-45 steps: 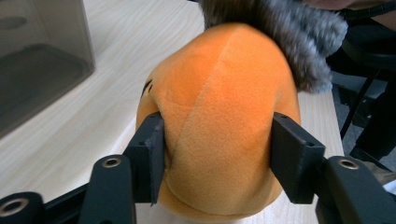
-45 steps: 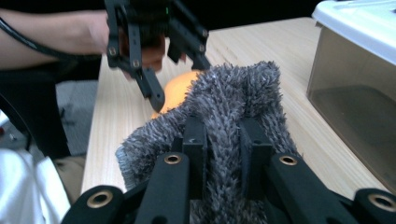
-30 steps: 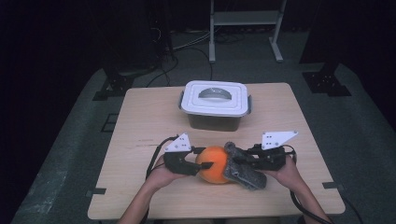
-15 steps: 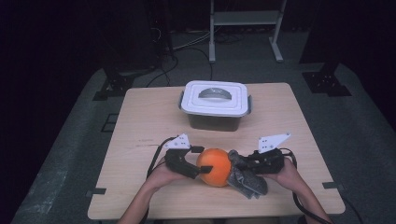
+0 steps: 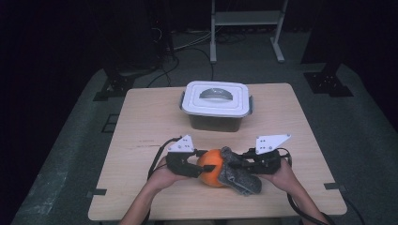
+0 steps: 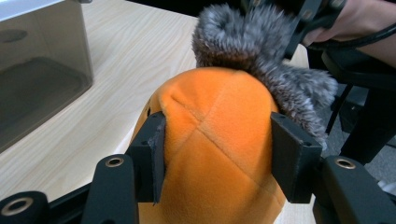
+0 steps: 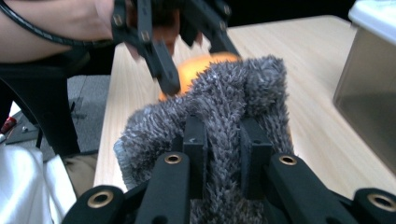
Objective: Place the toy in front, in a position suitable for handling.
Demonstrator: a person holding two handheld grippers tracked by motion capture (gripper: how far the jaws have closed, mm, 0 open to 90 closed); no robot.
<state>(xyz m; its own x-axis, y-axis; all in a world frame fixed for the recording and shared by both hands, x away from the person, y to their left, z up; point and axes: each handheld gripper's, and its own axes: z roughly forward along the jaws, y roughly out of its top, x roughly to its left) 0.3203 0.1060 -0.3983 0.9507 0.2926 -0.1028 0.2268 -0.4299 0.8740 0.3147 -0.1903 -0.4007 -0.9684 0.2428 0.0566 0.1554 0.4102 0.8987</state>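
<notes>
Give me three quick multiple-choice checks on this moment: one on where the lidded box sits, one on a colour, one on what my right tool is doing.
1. Where is the lidded box?
A. At the far middle of the table
B. At the near left corner
C. On the floor

2. What colour is the plush ball between the left tool pads?
A. Green
B. Orange
C. White

3. What is the right tool doing?
A. Open above the box
B. Lying on the table
C. Shut on the grey fuzzy cloth

Answers:
1 A, the high view shows it beyond both hands, midway across.
2 B, orange fabric with seams sits between the pads.
3 C, its jaws pinch a fold of grey pile.
</notes>
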